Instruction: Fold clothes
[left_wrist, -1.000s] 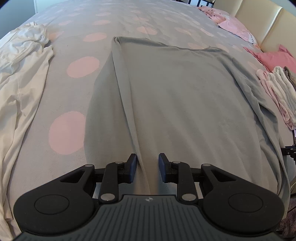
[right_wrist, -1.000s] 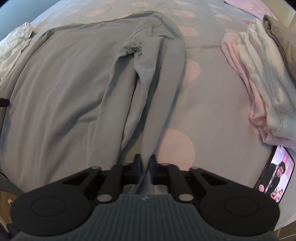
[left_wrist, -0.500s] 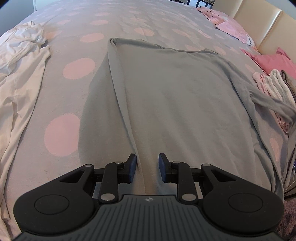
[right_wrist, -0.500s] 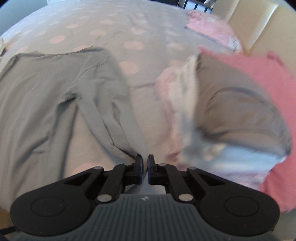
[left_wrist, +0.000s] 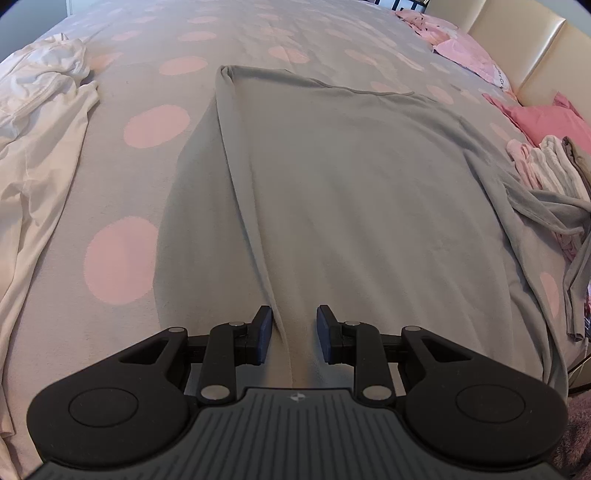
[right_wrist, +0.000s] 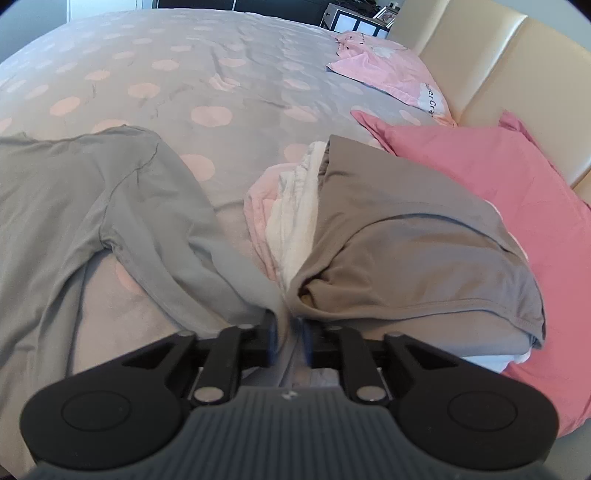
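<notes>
I see one grey long-sleeved cotton top (left_wrist: 351, 192) spread flat across the near half of the bed (left_wrist: 155, 66), whose grey cover is dotted with pale pink ovals. One sleeve is folded in lengthwise along the top's left side; the other trails off toward the bed's right edge.

My left gripper (left_wrist: 293, 332) hangs over the top's near hem with its jaws partly apart, a ridge of grey cloth lying between the pads without being pinched, as far as I can tell.

My right gripper (right_wrist: 288, 332) has just been opening its jaws; the cuff end of the trailing sleeve (right_wrist: 207, 273) still sits in the narrow gap, and I cannot tell if the pads press it.

Just beside that sleeve stands one stack of folded clothes (right_wrist: 388, 236): pink, white and taupe layers. Two pink pillows (right_wrist: 509, 192) lie at the cream headboard (right_wrist: 517, 66). One crumpled white garment (left_wrist: 40, 122) sprawls along the bed's left edge.
</notes>
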